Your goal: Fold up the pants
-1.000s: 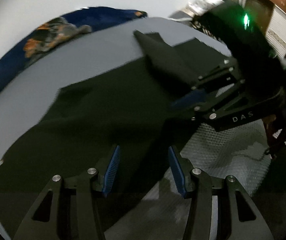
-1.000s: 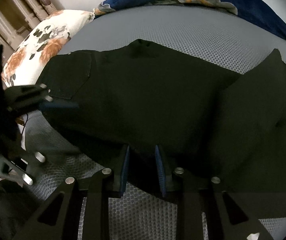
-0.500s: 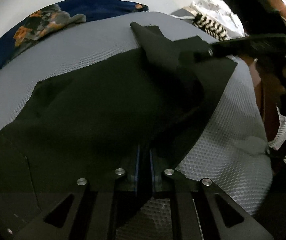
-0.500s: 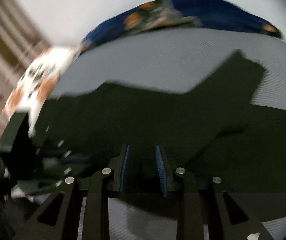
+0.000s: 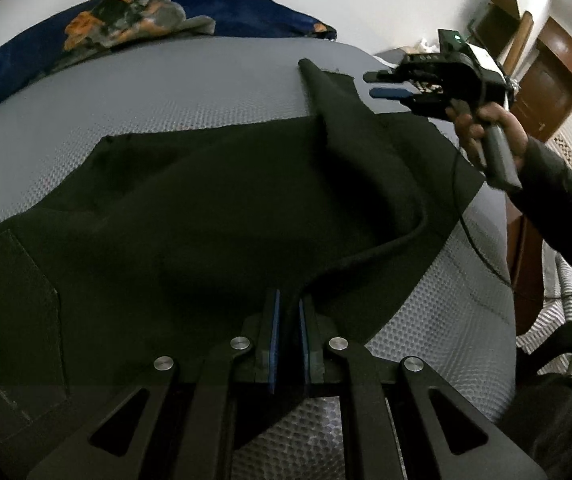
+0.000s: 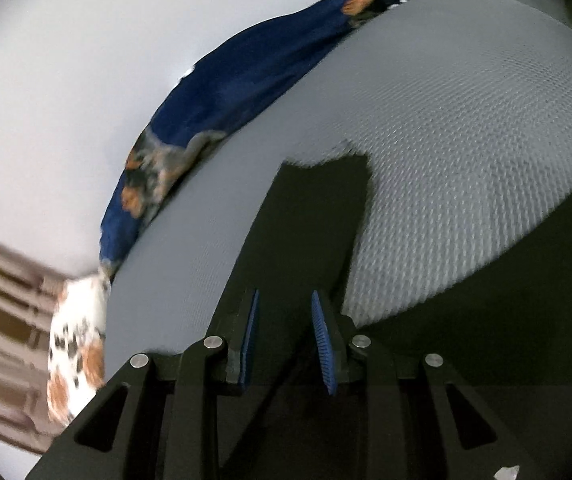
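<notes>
Black pants (image 5: 205,208) lie spread on a grey mesh-textured bed (image 5: 165,92), with one leg folded back toward the far right corner. My left gripper (image 5: 288,300) is shut on a raised fold at the pants' near edge. In the left wrist view my right gripper (image 5: 370,85) hovers at the far right, held by a hand (image 5: 486,124), just past the leg's end; its jaws stand a little apart with nothing in them. In the right wrist view the right gripper (image 6: 283,300) points along the black leg (image 6: 318,220), which lies on the bed below it.
A dark blue flowered blanket (image 5: 145,12) (image 6: 225,92) is bunched along the bed's far side by the white wall. A white flowered pillow (image 6: 73,360) lies at the left. Wooden doors (image 5: 546,76) stand beyond the bed's right edge. A thin cable (image 5: 482,252) hangs from the right gripper.
My left gripper has closed on the pants' near edge. The right gripper has swept away from the waist area to the far end of the leg and rolled over.
</notes>
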Available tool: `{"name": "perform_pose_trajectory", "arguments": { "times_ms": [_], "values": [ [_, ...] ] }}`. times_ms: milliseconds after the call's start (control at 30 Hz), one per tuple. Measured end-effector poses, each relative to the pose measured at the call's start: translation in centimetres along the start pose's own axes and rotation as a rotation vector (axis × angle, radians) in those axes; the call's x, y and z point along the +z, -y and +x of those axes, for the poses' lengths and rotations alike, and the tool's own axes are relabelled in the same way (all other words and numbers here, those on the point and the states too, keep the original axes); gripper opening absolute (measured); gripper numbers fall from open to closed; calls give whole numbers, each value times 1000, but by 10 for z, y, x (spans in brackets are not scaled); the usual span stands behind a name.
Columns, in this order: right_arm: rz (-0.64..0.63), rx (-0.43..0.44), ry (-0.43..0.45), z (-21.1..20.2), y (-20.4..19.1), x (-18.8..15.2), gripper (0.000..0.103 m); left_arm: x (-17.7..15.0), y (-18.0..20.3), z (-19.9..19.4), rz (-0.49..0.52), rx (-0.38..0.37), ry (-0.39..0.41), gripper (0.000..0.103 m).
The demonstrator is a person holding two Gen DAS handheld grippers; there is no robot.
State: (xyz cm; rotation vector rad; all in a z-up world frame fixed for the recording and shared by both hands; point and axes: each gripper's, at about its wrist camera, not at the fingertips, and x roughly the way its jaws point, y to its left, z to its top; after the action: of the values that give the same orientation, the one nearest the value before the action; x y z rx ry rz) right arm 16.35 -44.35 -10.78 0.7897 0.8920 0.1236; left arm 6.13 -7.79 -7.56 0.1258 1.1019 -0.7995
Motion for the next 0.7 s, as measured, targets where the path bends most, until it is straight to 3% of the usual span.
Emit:
{"name": "perform_pose_trajectory", "arguments": {
  "times_ms": [300,700],
  "values": [
    [109,-18,5,28,31,38,26,0,-3,9,-46,14,-22,9],
    [100,-33,-15,27,42,36,26,-1,-12,17,-77,3,-38,9]
  ]
}}
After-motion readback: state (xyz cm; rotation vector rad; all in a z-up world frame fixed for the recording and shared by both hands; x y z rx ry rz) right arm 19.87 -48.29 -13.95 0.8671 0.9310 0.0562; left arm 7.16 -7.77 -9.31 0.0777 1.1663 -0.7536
